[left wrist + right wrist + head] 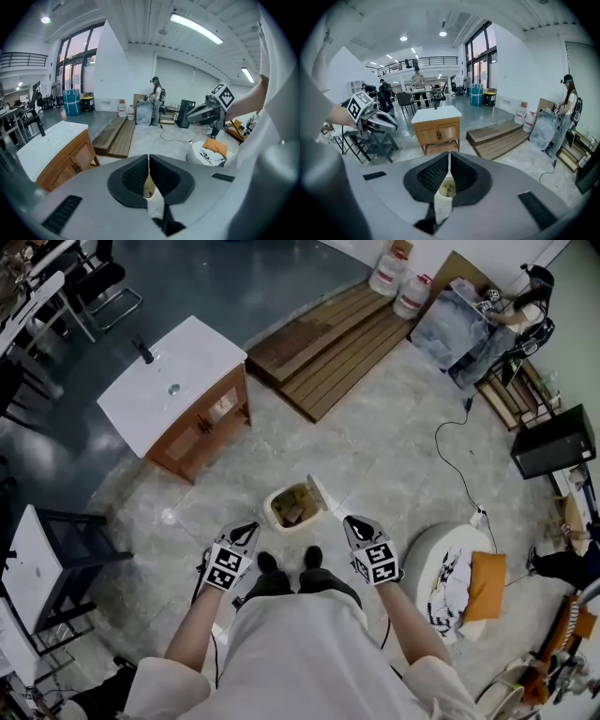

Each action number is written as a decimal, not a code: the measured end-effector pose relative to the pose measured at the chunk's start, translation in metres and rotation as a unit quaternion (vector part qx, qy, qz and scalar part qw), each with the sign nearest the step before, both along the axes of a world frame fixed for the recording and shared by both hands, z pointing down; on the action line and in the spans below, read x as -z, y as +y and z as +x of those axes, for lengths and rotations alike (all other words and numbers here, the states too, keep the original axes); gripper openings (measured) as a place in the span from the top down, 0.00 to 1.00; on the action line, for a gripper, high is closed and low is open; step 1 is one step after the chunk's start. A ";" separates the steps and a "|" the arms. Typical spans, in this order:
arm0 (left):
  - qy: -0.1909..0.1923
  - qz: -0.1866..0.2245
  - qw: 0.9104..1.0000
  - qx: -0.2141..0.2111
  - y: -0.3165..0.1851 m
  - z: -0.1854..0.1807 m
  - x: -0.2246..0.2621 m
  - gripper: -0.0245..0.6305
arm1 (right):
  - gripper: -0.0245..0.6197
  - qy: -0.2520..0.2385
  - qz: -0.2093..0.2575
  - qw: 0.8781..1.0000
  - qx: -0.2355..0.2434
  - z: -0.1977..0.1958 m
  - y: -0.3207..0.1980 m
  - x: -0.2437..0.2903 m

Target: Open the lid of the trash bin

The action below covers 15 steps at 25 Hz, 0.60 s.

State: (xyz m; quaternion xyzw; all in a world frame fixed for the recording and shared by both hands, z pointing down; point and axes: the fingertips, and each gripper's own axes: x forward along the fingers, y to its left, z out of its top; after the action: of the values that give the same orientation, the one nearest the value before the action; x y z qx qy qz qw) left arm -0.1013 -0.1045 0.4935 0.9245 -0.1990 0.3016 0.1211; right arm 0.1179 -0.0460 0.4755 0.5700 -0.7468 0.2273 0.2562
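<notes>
The small white trash bin (293, 509) stands on the floor just in front of the person's shoes, its lid (320, 491) tipped up at the right side and rubbish showing inside. My left gripper (248, 529) hovers near the bin's left, lifted above it, jaws shut and empty. Level with it on the bin's right is my right gripper (354, 522), its jaws also together with nothing between them. In the left gripper view the pads meet at the tip (148, 157) with the bin (150, 191) below. The right gripper view shows closed pads (449, 154) over the open bin (447, 190).
A wooden cabinet with a white sink top (173, 390) stands to the far left. Wooden pallets (328, 348) lie beyond. A white pouf with an orange cushion (457, 582) sits at the right, with a cable (459, 470) on the floor. A person (525, 306) stands far right.
</notes>
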 end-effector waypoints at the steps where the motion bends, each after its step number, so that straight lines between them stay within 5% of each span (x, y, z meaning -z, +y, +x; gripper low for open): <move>1: 0.000 0.004 1.000 0.003 0.002 0.000 0.005 0.93 | 0.91 0.002 0.006 1.000 0.003 0.002 0.000 0.007; 15: 0.073 0.051 0.990 0.112 0.008 0.006 0.084 0.93 | 0.91 0.013 0.073 0.997 0.021 0.054 0.005 0.066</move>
State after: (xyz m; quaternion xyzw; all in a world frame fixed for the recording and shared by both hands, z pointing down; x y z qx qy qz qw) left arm -0.0949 -0.0960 0.4091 0.9211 -0.3065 0.2071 0.1211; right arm 0.1717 -0.0408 0.4091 0.5742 -0.7699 0.1594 0.2284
